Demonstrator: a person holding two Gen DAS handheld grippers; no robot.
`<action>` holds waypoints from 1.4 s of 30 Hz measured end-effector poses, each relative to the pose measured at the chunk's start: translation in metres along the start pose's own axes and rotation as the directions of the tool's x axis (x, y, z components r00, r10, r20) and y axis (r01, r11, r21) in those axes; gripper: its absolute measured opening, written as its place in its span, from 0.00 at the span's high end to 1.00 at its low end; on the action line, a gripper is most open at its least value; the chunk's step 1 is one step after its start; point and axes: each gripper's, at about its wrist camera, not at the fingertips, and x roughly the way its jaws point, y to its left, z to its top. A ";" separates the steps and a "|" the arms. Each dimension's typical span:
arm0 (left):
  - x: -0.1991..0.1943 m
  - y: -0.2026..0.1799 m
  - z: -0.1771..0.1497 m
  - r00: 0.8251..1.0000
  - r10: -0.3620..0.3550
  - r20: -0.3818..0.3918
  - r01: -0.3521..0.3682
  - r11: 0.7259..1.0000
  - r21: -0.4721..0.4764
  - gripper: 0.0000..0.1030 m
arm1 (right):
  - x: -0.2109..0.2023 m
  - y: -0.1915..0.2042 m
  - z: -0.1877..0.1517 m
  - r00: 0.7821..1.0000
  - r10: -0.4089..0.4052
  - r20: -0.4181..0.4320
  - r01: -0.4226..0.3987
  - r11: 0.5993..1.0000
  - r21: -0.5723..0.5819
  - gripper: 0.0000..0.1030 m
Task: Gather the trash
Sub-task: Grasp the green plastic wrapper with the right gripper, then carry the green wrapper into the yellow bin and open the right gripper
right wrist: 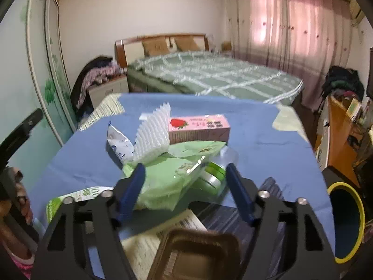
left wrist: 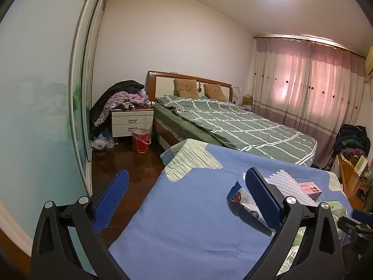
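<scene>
Trash lies piled on the blue-covered table. My right gripper stands open low over the pile, with a crumpled green wrapper and a clear bottle with a green label between its fingers. Whether the pads touch them I cannot tell. Behind these lie white foam netting, a pink strawberry box and a blue-white packet. A brown plastic tray sits under the gripper's base. My left gripper is wide open over the table's left part, left of the blue-white packet, with nothing between its fingers.
A dark bin with a yellow rim stands at the table's right front. A printed leaflet and a green-white pack lie near the front. Beyond are a green-quilted bed, a nightstand and a red bucket.
</scene>
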 end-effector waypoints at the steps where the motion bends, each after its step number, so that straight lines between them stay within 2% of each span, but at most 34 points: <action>1: 0.000 0.000 0.000 1.000 0.000 -0.001 0.000 1.000 0.001 0.04 | 0.009 -0.001 0.002 0.999 0.010 -0.031 -0.010 1.000 0.006 0.44; 4: -0.001 -0.002 0.000 1.000 -0.006 -0.002 0.006 1.000 0.003 0.04 | 0.027 -0.005 0.001 0.994 0.067 -0.092 -0.062 0.997 0.051 0.65; 6: -0.001 -0.001 0.002 1.000 -0.007 -0.001 0.007 1.000 0.003 0.04 | 0.029 -0.010 -0.001 0.989 0.110 -0.103 -0.102 0.991 0.085 0.85; 9: -0.001 -0.002 0.002 1.000 -0.012 -0.002 0.012 1.000 0.003 0.04 | 0.022 -0.013 0.000 0.987 0.141 -0.072 -0.133 0.985 0.111 0.93; 14: -0.003 -0.004 0.002 1.000 -0.010 -0.003 0.010 1.000 0.002 0.04 | -0.004 -0.014 0.004 0.988 0.157 0.005 -0.157 0.980 0.124 0.95; 20: -0.003 -0.003 0.003 1.000 -0.010 -0.004 0.010 1.000 0.002 0.04 | -0.041 -0.019 0.012 0.990 0.076 0.115 -0.087 0.991 0.101 0.94; 25: -0.003 -0.004 0.003 1.000 -0.010 -0.003 0.010 1.000 0.003 0.04 | -0.071 -0.037 0.016 0.980 0.037 0.198 -0.064 0.989 0.130 0.94; 29: -0.003 -0.005 0.004 1.000 -0.014 -0.006 0.014 1.000 0.003 0.04 | -0.090 -0.063 0.015 0.970 -0.033 0.241 -0.010 0.985 0.173 0.94; 32: -0.006 -0.006 0.003 1.000 -0.017 -0.007 0.017 1.000 0.007 0.04 | -0.099 -0.089 0.009 0.958 -0.126 0.257 0.070 0.974 0.217 0.94; 37: -0.006 -0.008 0.003 1.000 -0.021 -0.006 0.021 1.000 0.015 0.04 | -0.109 -0.145 -0.008 0.933 -0.276 0.232 0.193 0.926 0.325 0.94; 42: -0.007 -0.010 0.000 1.000 -0.022 -0.004 0.022 1.000 0.021 0.04 | -0.110 -0.203 -0.031 0.887 -0.434 0.157 0.331 0.836 0.438 0.94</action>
